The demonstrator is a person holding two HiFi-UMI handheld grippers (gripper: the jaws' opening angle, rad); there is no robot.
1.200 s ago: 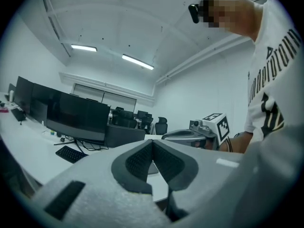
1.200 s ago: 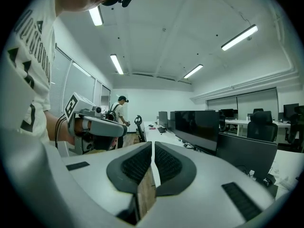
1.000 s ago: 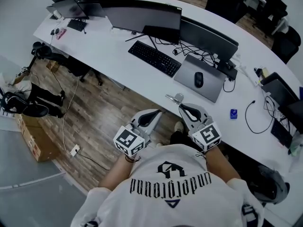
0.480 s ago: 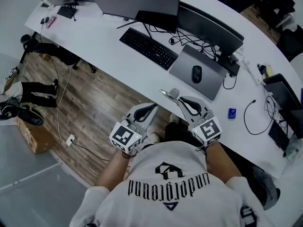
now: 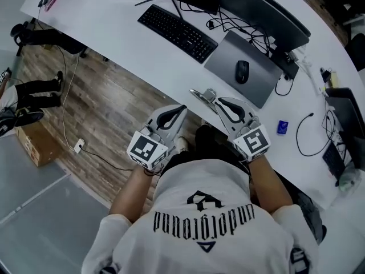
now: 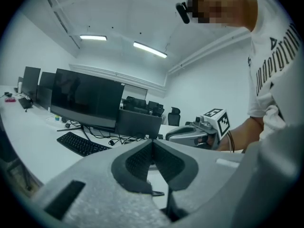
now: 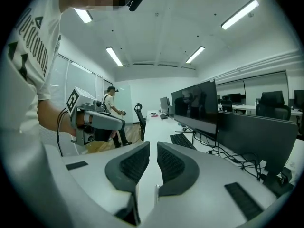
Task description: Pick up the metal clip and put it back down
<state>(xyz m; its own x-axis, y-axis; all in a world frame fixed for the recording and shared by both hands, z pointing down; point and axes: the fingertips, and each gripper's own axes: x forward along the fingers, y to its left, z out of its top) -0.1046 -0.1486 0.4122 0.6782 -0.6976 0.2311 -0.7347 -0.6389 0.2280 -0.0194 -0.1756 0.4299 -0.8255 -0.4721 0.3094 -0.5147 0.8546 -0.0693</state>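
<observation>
Since the frame a second back, head and both hands have sunk closer to the bench (image 5: 142, 44). The monitors (image 5: 262, 16) now run off the top of the head view, and the keyboard (image 5: 178, 25) sits higher in it. Left tongs (image 5: 183, 108) and right tongs (image 5: 218, 101) keep the same spacing to each other and to the clip.

Left tongs: pads meet at the tips, nothing between them. The tips hang over the wood floor (image 5: 102, 107), just short of the bench's near edge.

Right tongs: pads narrowly apart, a thin slit with white bench showing through, nothing gripped. The tips are at the bench's near edge.

Metal clip (image 5: 203, 93): sits at the near edge of the bench, just beside the right tongs' tips on their left in the head view. It is nearer to them than to the left tongs and not between either pair of pads. Cannot tell whether it touches the right tip.

Behind the tongs: a marker cube on each, bare forearms, white shirt (image 5: 199, 221) with black print.

Past the clip: grey mat (image 5: 228, 59) carrying a black mouse (image 5: 242, 71), keyboard to its left, loose cables toward the monitors. A small blue object (image 5: 282, 127) lies on the bench right of the right tongs.

Floor, far left: cardboard box (image 5: 34, 144).

Right gripper view, far down the room: a standing person (image 7: 111, 101) near a black chair (image 7: 140, 115).
</observation>
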